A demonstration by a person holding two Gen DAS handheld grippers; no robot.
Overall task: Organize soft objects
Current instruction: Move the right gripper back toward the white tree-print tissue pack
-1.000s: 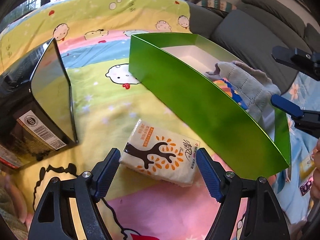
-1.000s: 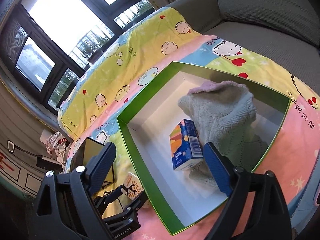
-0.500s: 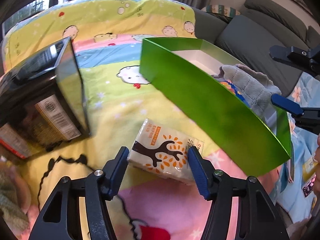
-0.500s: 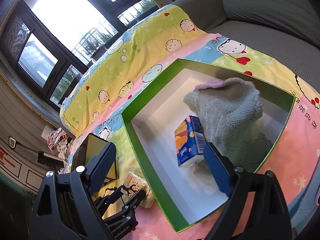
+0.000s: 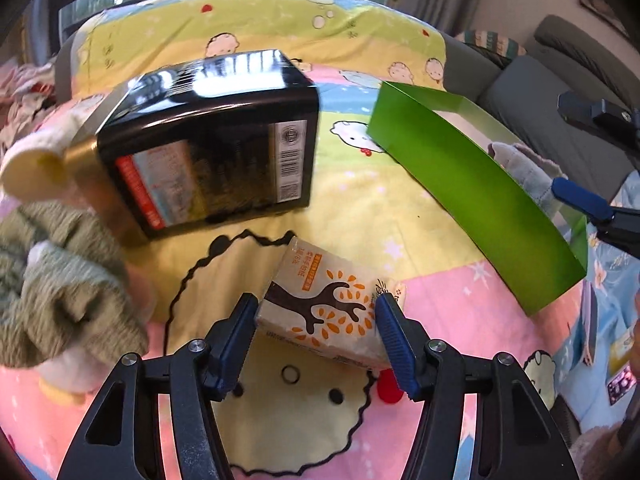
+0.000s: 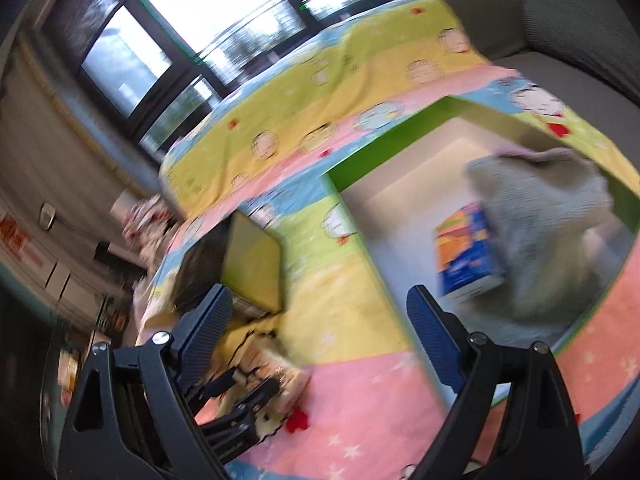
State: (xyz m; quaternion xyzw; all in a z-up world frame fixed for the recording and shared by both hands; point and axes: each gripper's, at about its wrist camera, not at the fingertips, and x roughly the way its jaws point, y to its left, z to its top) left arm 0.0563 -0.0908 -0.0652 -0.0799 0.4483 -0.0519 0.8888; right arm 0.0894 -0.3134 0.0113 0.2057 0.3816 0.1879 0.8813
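My left gripper [image 5: 316,334] is shut on a soft tissue pack [image 5: 328,308] printed with a brown tree and orange leaves, holding it just over the cartoon blanket. The same pack [image 6: 280,368] shows blurred in the right wrist view between the left gripper's fingers. The green box [image 5: 472,196] lies to the right; inside it are a grey towel [image 6: 552,216] and a blue-orange tissue pack [image 6: 466,256]. My right gripper [image 6: 320,328] is open and empty, hovering left of the green box [image 6: 352,168].
A black glossy box [image 5: 208,140] lies on its side at the left. A green knitted cloth and a plush toy [image 5: 60,280] lie at the far left. A grey sofa [image 5: 568,64] borders the right side. The right wrist view is motion-blurred.
My left gripper closed on the tree-print tissue pack and swung left with it, bringing the black box and plush into view. My right gripper swung left, away from over the green box.
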